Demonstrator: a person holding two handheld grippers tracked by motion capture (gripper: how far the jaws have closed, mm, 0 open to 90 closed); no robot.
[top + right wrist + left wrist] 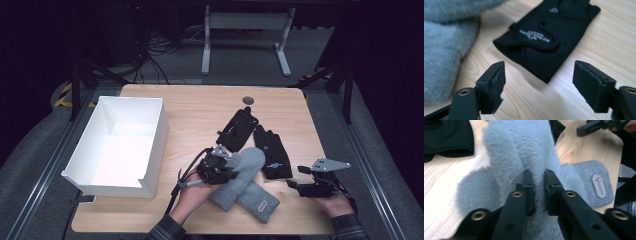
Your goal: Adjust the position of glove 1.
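Observation:
Two grey fleece mittens lie crossed near the table's front edge. The upper mitten (246, 165) (524, 147) rests over the one with a label on its knit cuff (257, 201) (596, 185). My left gripper (226, 172) (539, 173) points into the upper mitten, its jaws a narrow gap apart with fleece pinched between them. Farther right, my right gripper (296, 186) (539, 75) is open and holds nothing. It hovers low over bare wood, just short of a black glove (272, 152) (544, 42). A second black glove (237, 129) lies behind the mittens.
A white open box (155, 145) stands on the left part of the table. A small dark round cap (248, 100) is set into the wood at the back. A metal desk frame (206, 45) stands on the floor beyond the table.

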